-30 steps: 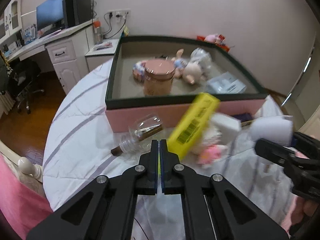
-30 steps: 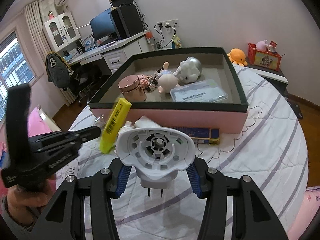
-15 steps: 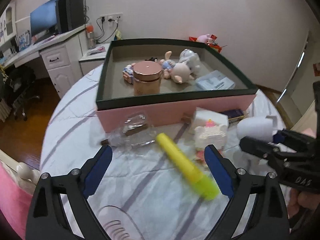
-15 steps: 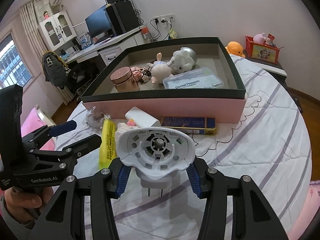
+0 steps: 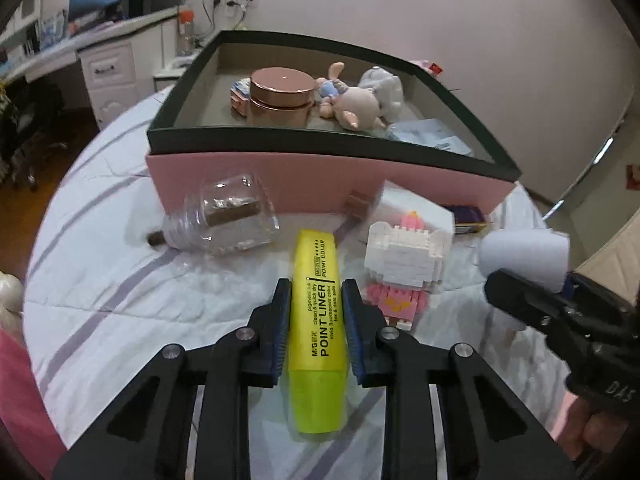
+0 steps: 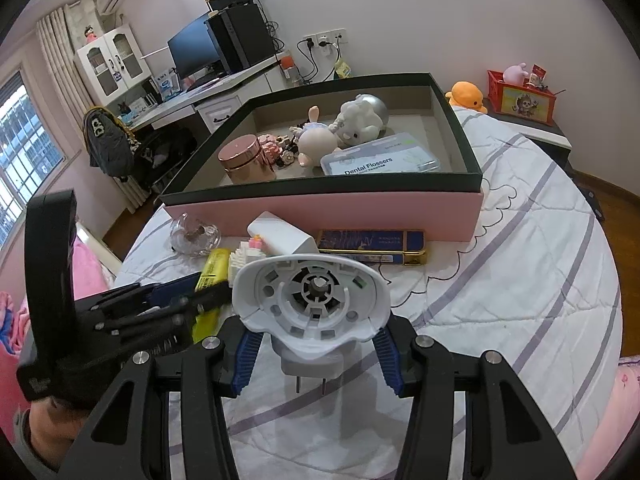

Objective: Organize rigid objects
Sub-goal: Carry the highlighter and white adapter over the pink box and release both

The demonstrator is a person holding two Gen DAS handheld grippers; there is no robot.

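Lying lengthwise toward the box [image 5: 320, 168], the highlighter [image 5: 318, 320] sits clamped in the left gripper [image 5: 316, 300]

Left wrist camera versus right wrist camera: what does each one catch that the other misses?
Only the left wrist view shows the yellow highlighter full length, label readable, between the left hand-held gripper fingers. Only the right wrist view shows the ribbed underside and prongs of the white plug-in device held in the right hand-held gripper, the whole blue and gold box, and the orange plush toy. Both show the pink storage box, its rose-gold jar, the clear bottle and the brick figure.
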